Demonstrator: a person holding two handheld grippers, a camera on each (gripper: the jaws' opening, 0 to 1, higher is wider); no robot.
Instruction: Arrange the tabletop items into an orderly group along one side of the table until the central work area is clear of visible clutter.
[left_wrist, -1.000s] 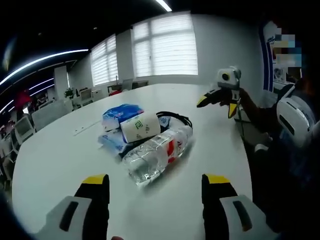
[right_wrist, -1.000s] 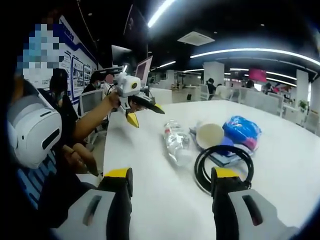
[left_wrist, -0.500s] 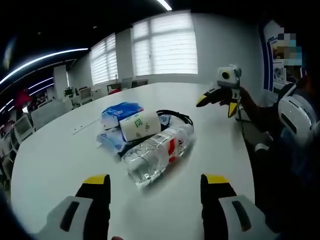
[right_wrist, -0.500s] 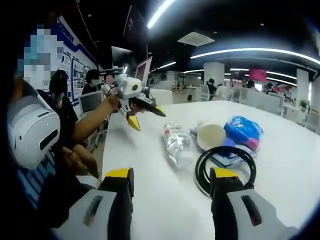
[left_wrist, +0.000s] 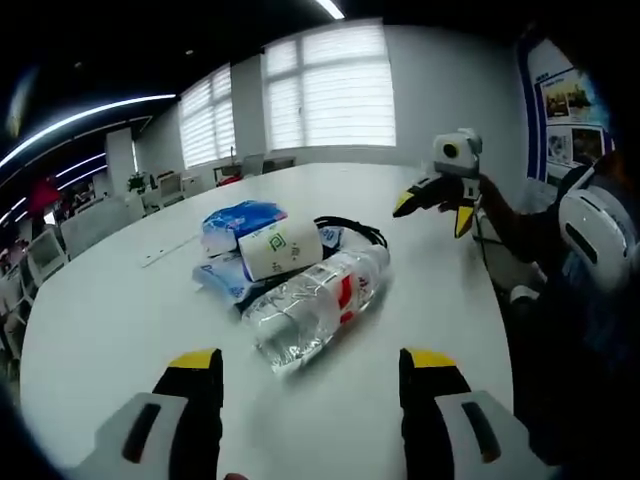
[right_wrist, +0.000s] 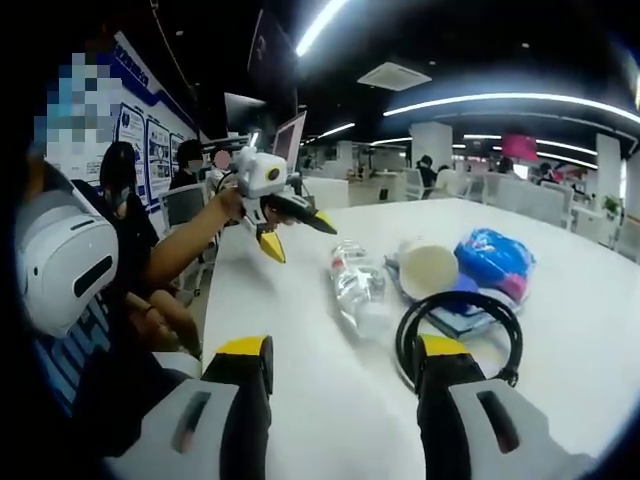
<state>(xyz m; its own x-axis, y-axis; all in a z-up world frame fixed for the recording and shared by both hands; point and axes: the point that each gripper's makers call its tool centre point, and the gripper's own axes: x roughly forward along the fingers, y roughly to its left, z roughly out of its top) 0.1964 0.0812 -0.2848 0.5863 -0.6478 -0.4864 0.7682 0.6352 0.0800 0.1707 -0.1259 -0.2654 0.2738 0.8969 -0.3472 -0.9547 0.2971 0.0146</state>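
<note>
Your left gripper (left_wrist: 310, 375) and right gripper (right_wrist: 345, 365) both hover with jaws apart and nothing between them, over the white counter (left_wrist: 110, 310). The clear water bottle (left_wrist: 315, 308), paper cup (left_wrist: 280, 250), blue packets (left_wrist: 240, 222) and black cable (right_wrist: 458, 330) lie bunched near the counter's middle. The cable is partly hidden behind your right gripper's jaw, and the packets' print is too blurred to read.

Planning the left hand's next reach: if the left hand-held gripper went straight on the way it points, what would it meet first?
Most likely the clear water bottle lying on the table, directly ahead between its open jaws; depth is hard to judge.
</note>
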